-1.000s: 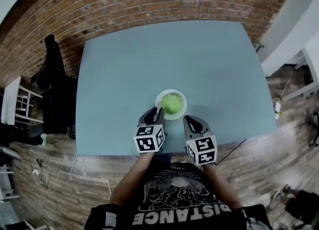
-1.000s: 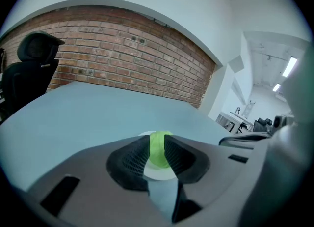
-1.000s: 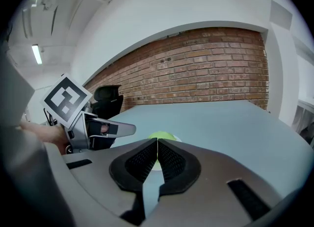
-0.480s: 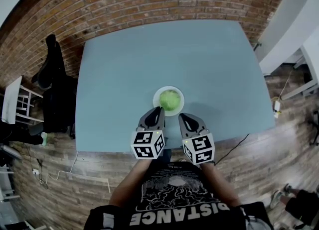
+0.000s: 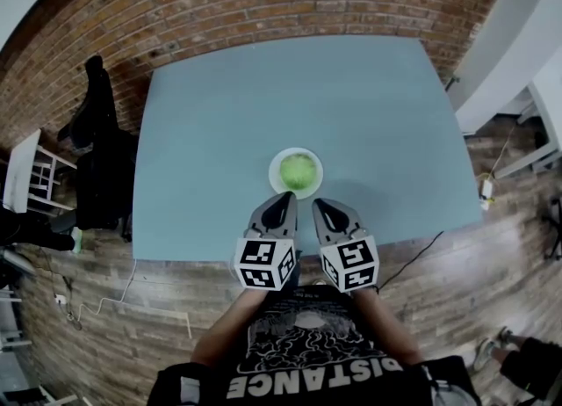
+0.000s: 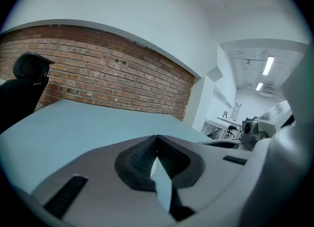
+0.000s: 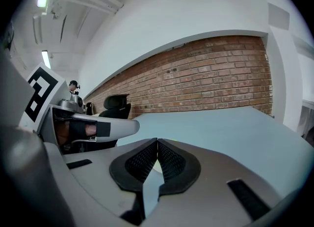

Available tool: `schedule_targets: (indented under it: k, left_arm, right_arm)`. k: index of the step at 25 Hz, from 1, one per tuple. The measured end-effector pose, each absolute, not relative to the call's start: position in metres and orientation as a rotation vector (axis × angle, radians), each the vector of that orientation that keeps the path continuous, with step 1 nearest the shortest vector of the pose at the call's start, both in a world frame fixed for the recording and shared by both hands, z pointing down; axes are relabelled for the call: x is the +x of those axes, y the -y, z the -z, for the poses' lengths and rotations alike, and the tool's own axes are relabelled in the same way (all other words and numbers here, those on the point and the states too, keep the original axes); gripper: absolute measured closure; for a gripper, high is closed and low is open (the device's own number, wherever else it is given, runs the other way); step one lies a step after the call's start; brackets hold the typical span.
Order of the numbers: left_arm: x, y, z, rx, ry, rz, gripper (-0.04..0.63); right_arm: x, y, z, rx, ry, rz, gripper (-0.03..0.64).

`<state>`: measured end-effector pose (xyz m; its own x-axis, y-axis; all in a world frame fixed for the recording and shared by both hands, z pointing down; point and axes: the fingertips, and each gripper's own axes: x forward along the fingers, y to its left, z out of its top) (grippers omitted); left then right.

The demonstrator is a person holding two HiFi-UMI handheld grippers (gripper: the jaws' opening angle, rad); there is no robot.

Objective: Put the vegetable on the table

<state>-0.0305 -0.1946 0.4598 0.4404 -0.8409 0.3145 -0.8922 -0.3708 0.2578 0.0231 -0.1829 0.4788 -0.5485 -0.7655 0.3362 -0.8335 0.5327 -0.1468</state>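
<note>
Near the front edge of the table (image 5: 219, 132) the vegetable (image 5: 298, 170) is sat on a plate (image 5: 274, 160), so the left gripper (image 5: 279, 206) and right gripper (image 5: 321, 208), both closed and empty, should be opened wide first.

An office-like studio. Past the right gripper's (image 7: 157, 141) fingers (image 7: 171, 159) a long red brick wall (image 7: 206, 78) runs under white plaster, with a black high-backed office chair (image 7: 115, 107) to their left. Right of the left gripper's (image 6: 157, 137) fingers (image 6: 140, 159), ceiling tube lights (image 6: 267, 65) hang over white desks (image 6: 221, 124) (wood-plank floor (image 5: 105, 308) underfoot).
</note>
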Motion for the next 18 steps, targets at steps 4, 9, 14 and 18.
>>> schedule_targets:
  k: [4, 9, 14, 18]
  left_arm:
    - [-0.025, 0.185, -0.453, 2.329, 1.463, -0.159, 0.594]
    - [-0.02, 0.173, -0.447, 2.345, 1.468, -0.154, 0.594]
    - [-0.013, 0.16, -0.446, 2.361, 1.473, -0.168, 0.594]
    - [-0.011, 0.149, -0.448, 2.357, 1.479, -0.174, 0.594]
  right_arm:
    - [0.023, 0.177, -0.473, 1.342, 2.557, -0.412, 0.607]
    - [0.025, 0.168, -0.463, 1.343, 2.58, -0.406, 0.607]
    - [0.03, 0.157, -0.461, 1.347, 2.595, -0.406, 0.607]
    - [0.03, 0.149, -0.455, 1.346, 2.624, -0.391, 0.607]
